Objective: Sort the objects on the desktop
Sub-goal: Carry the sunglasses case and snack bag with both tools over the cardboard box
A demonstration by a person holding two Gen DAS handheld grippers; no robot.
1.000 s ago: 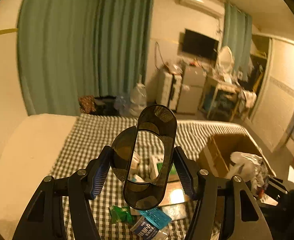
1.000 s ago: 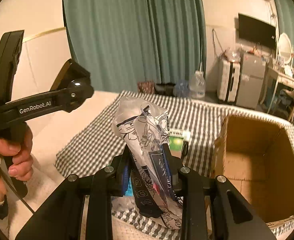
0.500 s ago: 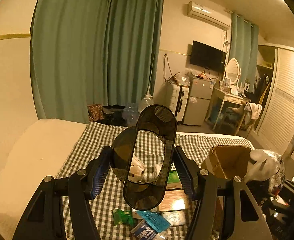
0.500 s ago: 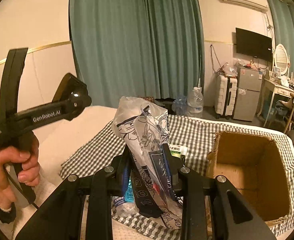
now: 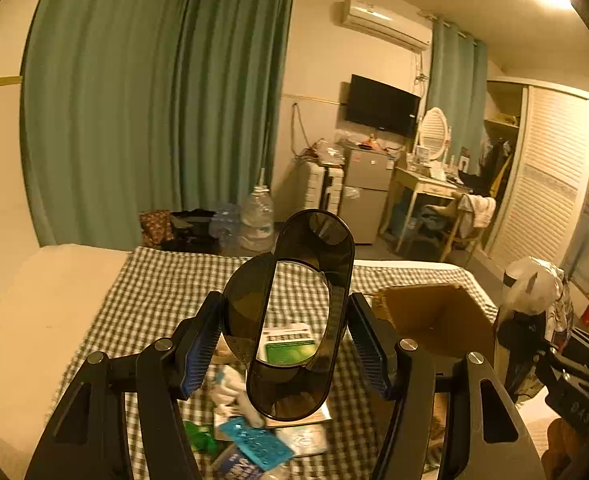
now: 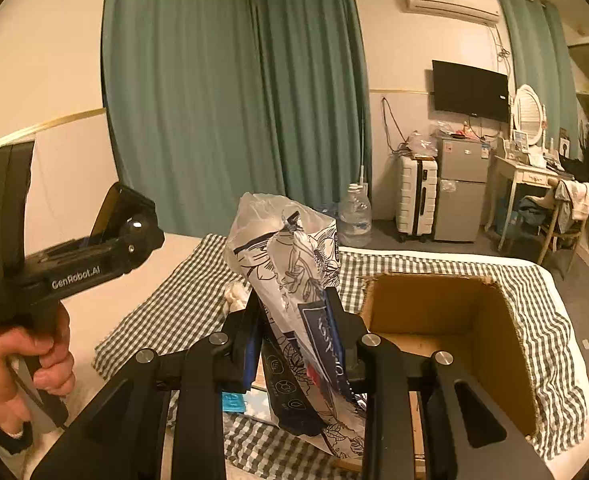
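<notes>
Desktop clutter lies on the checked cloth [image 5: 166,292] under your left gripper [image 5: 284,344]: a teal packet [image 5: 256,442], green wrappers [image 5: 198,436] and a green-and-white box [image 5: 288,346], all just left of the cardboard box [image 6: 446,320]. Your left gripper's pads are closed on a dark, smoky plastic holder [image 5: 306,312] with an oval opening, held upright. Your right gripper [image 6: 294,344] is clamped narrow on a white flower-printed bag [image 6: 290,272], raised just left of the cardboard box's open top. The cloth covers a pale bed [image 5: 34,312]. Beyond the cardboard box stand a water jug [image 6: 356,216], a white suitcase [image 6: 416,196], a small fridge [image 6: 460,188] and a dressing table [image 6: 528,176], with teal curtains [image 6: 222,92] and a wall television [image 6: 470,90] behind. The bag's lower end is cut off by the fingers, and the clutter is too blurred to read.
</notes>
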